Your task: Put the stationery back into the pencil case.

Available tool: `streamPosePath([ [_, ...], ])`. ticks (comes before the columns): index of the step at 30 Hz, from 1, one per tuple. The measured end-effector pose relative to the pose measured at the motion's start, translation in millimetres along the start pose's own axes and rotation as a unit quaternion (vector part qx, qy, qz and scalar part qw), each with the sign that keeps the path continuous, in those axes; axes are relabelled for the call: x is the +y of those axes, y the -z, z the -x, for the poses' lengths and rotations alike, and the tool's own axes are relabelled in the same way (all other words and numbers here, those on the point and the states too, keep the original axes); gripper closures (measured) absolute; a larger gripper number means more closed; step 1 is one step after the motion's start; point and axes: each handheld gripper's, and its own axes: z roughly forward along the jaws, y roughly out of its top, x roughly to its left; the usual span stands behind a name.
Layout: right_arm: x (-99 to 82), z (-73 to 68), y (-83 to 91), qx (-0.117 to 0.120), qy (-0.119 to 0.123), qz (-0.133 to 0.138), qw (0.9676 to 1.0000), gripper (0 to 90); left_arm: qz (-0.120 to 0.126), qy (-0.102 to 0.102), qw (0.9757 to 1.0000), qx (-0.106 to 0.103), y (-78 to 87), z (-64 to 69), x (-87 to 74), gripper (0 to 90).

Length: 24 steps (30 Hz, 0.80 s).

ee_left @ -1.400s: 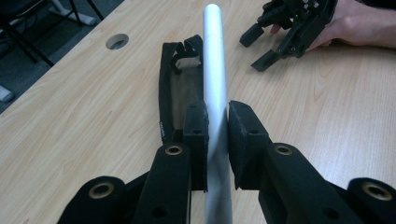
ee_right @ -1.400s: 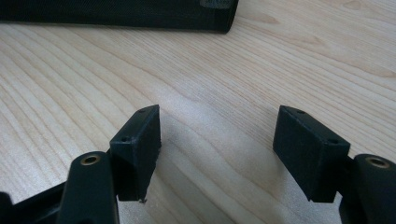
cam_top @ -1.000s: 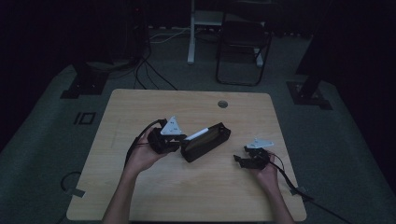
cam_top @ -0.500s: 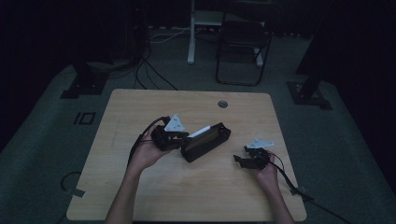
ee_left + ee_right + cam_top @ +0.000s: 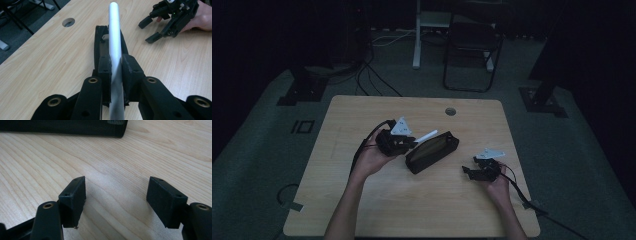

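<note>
Bare table (image 5: 362, 120) lies all around; the black pouch (image 5: 432, 151) blocks the middle.

No readable text, label, brand or number anywhere; white tube (image 5: 114, 37), black case (image 5: 432, 151), table (image 5: 362, 120) bear none.

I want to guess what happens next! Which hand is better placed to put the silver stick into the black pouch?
Left. The left tongs already grip the silver stick right over the black pouch. The right tongs are open, holding nothing, off to the side.

Dark studio/lab: stand bases (image 5: 301, 89), floor cables (image 5: 377, 82), folding chair (image 5: 472, 55).
</note>
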Motion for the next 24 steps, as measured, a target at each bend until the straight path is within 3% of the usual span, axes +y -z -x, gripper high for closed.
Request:
streamPosePath([
  [24,-0.4,-0.2,0.3,0.0,0.002,0.0,1.0,31.9,0.001,0.009,0.9999,0.004,-11.2,-0.8,1.2,78.6],
])
